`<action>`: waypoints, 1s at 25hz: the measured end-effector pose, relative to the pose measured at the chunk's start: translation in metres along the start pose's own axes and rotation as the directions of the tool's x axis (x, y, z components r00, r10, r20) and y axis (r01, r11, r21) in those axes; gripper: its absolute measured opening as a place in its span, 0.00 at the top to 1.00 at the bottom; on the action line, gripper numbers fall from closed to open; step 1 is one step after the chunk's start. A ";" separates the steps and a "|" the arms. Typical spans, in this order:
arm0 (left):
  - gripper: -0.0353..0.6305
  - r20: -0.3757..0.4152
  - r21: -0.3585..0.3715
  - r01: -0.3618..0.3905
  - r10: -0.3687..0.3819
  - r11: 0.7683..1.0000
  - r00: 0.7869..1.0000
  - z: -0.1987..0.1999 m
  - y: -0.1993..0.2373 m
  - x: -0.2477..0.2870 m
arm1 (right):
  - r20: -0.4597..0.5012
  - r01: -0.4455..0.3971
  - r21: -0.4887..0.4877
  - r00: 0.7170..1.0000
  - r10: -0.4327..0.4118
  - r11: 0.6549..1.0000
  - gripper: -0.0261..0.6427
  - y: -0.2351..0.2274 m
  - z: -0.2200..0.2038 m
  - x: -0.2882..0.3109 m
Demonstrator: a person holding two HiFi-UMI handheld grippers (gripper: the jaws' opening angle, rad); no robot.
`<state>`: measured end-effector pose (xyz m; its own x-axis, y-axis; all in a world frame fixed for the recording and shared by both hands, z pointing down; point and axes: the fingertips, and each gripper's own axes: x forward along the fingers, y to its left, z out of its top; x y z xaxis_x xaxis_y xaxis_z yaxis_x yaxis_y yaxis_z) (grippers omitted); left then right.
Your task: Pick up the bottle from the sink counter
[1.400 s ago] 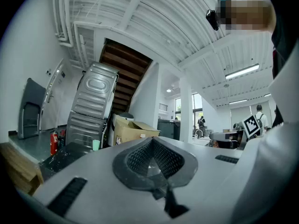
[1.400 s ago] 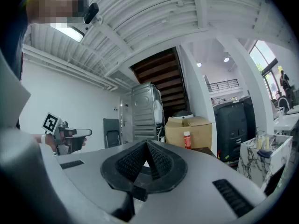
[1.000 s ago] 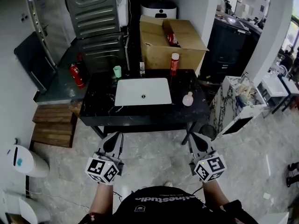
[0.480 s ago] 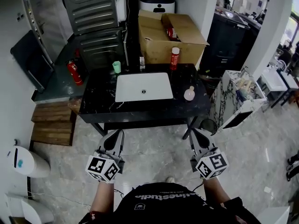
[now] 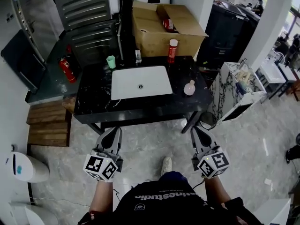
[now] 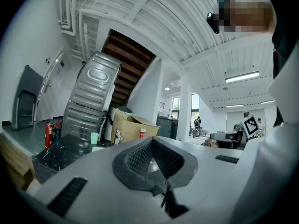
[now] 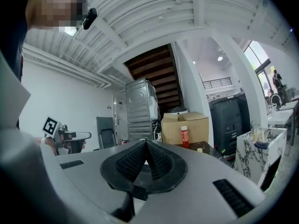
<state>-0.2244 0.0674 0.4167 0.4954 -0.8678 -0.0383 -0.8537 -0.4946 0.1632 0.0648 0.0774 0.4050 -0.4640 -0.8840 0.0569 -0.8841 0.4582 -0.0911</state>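
A red bottle with a white cap (image 5: 172,50) stands upright at the back edge of the black sink counter (image 5: 93,102), right of the white basin (image 5: 140,82). A small pink bottle (image 5: 189,88) sits on the counter's right side. Both grippers hang over the floor, well short of the counter. My left gripper (image 5: 114,134) is shut and holds nothing. My right gripper (image 5: 195,132) is also shut and holds nothing. In the left gripper view the red bottle (image 6: 142,133) shows far beyond the shut jaws. The right gripper view shows the red bottle (image 7: 184,136) and the pink bottle (image 7: 200,149).
A green cup (image 5: 111,62) and a small item (image 5: 138,56) stand behind the basin. An open cardboard box (image 5: 164,29) sits behind the counter. A fire extinguisher (image 5: 64,69) and wooden steps (image 5: 44,125) lie left, a marble cabinet (image 5: 236,90) right.
The counter has slid down and left in the head view as the person steps toward it; a foot now shows between the grippers. Both grippers stay shut.
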 end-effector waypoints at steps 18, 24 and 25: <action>0.93 0.002 0.072 -0.067 0.067 0.995 0.998 0.017 0.047 0.246 | 0.000 -0.167 -0.033 0.986 0.167 0.985 0.90 -0.152 0.020 0.216; 0.93 -0.032 0.082 -0.029 0.032 0.996 0.999 0.010 0.055 0.287 | 0.002 -0.174 -0.012 0.985 0.174 0.985 0.90 -0.171 0.023 0.247; 0.93 -0.036 0.077 -0.020 0.023 0.997 0.999 0.009 0.058 0.294 | 0.000 -0.170 -0.016 0.985 0.170 0.985 0.90 -0.172 0.023 0.252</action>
<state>-0.1293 -0.2167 0.4054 0.4815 -0.8764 0.0008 -0.8731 -0.4796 0.0876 0.1013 -0.2265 0.4119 -0.6077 -0.7931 0.0404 -0.7931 0.6034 -0.0838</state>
